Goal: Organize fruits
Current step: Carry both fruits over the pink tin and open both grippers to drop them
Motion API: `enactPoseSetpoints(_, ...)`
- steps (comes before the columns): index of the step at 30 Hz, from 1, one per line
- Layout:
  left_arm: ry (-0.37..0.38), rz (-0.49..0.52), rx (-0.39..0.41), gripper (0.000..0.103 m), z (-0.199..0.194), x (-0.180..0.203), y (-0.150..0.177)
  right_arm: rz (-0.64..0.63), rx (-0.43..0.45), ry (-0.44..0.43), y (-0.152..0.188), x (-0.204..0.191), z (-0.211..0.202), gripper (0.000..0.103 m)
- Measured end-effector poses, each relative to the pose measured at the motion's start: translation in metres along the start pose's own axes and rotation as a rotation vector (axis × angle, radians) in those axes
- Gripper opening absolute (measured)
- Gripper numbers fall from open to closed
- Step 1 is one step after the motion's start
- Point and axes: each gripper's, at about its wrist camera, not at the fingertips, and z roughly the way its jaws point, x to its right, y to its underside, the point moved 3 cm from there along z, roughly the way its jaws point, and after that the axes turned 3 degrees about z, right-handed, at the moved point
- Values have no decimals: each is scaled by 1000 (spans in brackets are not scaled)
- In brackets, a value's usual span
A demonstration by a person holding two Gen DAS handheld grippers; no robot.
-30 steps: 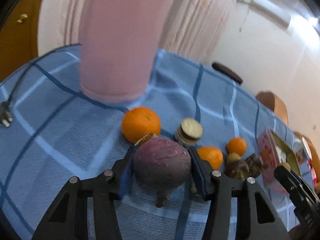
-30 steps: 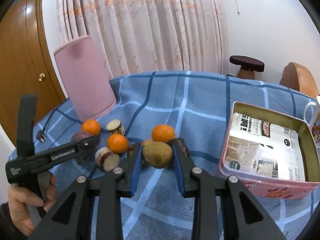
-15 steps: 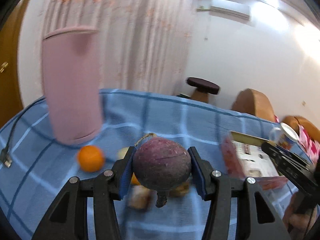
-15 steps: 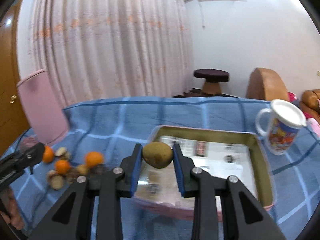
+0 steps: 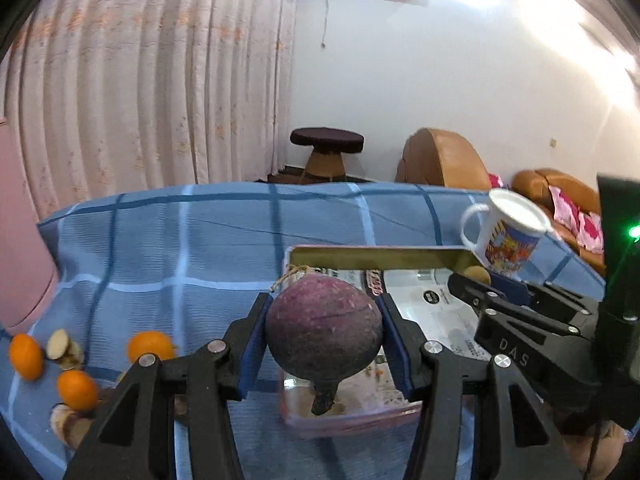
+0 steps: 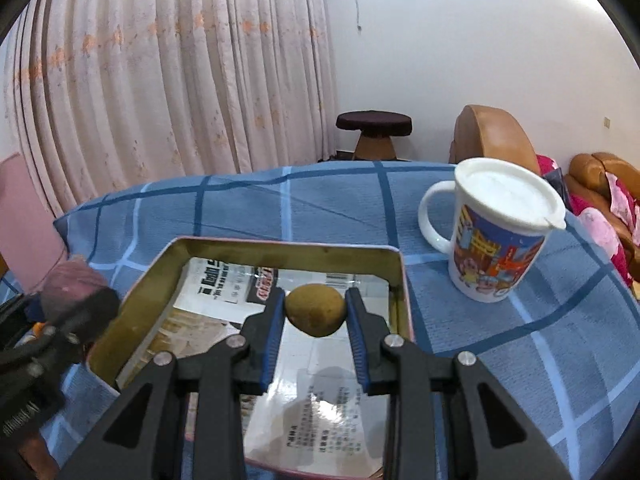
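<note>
The blue checked tablecloth (image 5: 192,248) carries a pink-walled tin tray (image 6: 256,246), and its mirror-like floor holds no fruit yet, as far as I can see. So the sorting is, I judge, near its start. The left gripper (image 5: 324,326) pinches a round purple root (image 5: 324,328) above the tray's near corner. The right gripper (image 6: 316,314) pinches a small brown fruit (image 6: 316,310) over the tray's inside. Both must be released there. Three oranges (image 5: 150,346) and some cut pieces (image 5: 64,350) lie on the cloth at the left, not yet collected.
</note>
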Motion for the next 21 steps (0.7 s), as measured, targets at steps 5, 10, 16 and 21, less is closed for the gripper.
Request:
enactPoseSetpoints(5,-25,7,-47,54,12,2,7,-15,-39,15,3,-3,10,33)
enactPoseSetpoints(10,-24,9,-52,54,16,0,5,-26,-44,22,4,-6,12,33)
enactPoseSetpoints(16,8,84,12,54,15,20,1,-22,-60,13,5,-7,13,35)
enactPoseSetpoints(21,80,74,-39,54,24,20,1,24,-90,-12,8,0,17,35)
